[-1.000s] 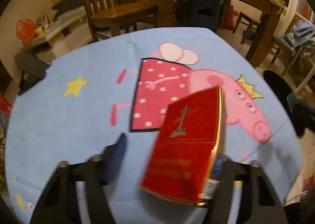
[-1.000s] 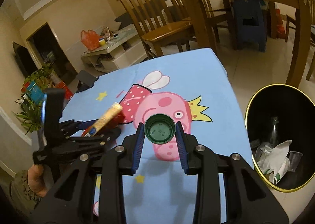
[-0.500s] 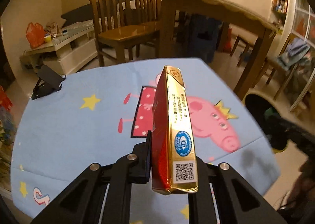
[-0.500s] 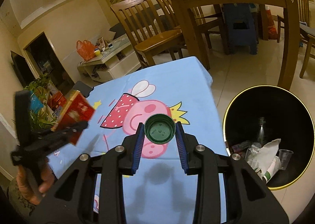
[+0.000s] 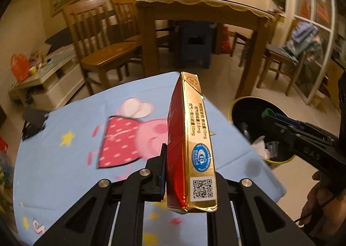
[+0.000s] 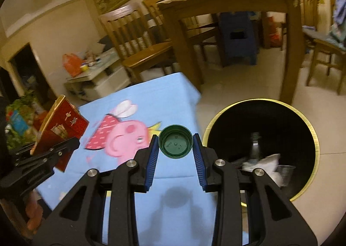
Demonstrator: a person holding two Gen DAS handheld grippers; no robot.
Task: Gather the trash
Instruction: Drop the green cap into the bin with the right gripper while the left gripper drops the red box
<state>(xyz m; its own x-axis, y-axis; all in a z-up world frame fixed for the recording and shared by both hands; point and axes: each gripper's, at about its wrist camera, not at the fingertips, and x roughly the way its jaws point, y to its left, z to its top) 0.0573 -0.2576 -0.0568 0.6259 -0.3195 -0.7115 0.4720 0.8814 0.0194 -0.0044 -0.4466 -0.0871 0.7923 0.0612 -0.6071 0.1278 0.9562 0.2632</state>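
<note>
The left gripper is clamped on a red and gold box, held on edge above the blue table with its gold side facing the camera. The fingers press on its two broad red faces, near the lower end. In the right wrist view the same box shows at about nine o'clock, lifted clear of the cloth.

The right gripper is closed around a green bottle cap, one pad on each side of the rim, open side toward the camera. It hangs over the table's edge, with the bin at about three o'clock from it.

The box looks like thin glossy card: probably light and stiff enough across its broad faces, but likely to crush if squeezed hard, and the shiny wrap may slip. Holding the flat faces, as now, seems the sound choice. The cap is likely hard plastic, very light, and small enough to pop out sideways if the pinch sits off centre; across the ribbed rim is the best hold.

By count: one box, one cap, one bin. Inside the bin lie one clear bottle, some crumpled white paper and one clear cup. No other loose trash shows on the table; a dark stand sits at its far left corner, at about nine o'clock in the left wrist view.
</note>
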